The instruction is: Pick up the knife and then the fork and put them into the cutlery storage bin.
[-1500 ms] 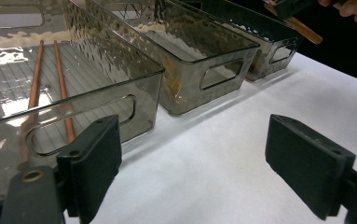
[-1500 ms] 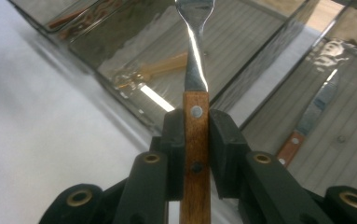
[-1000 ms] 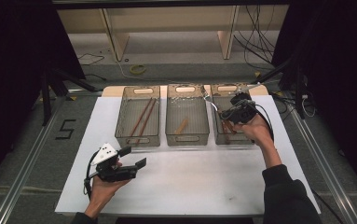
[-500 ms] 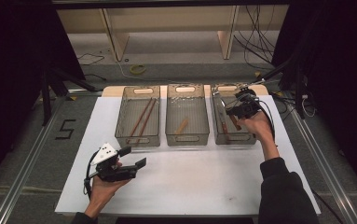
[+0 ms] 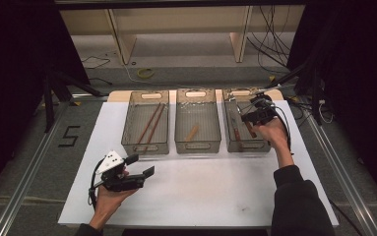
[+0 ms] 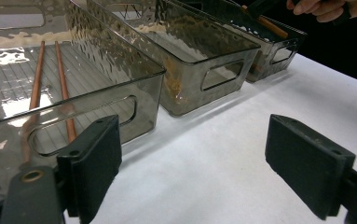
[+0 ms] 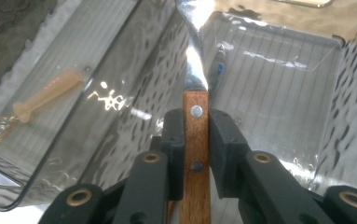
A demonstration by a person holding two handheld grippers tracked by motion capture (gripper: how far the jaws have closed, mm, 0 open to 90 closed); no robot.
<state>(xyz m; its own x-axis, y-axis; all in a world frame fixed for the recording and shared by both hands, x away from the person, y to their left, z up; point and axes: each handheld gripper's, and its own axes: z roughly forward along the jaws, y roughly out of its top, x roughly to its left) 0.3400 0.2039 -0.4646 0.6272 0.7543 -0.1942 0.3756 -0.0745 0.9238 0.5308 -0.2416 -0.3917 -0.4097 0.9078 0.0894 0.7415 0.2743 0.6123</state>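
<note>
Right tongs [image 7: 195, 135] clamped shut at arm's reach; left tongs [image 5: 139, 165] gape wide (hovering low).

Wooden-handled utensil [image 7: 195, 140]: brown wood handle with two metal rivets, shiny metal neck running forward from handle end. Clamped between pads of right gripper [image 7: 196, 140], handle pinched at both flat sides, pads touching wood. Handle runs straight along gripper axis, metal part pointing away from gripper, over interior of right clear bin [image 5: 235, 93]. Metal tip cut off at frame top; type of head cannot be told. In high view, handle [image 5: 249, 129] slants below gripper, over that bin.
</note>
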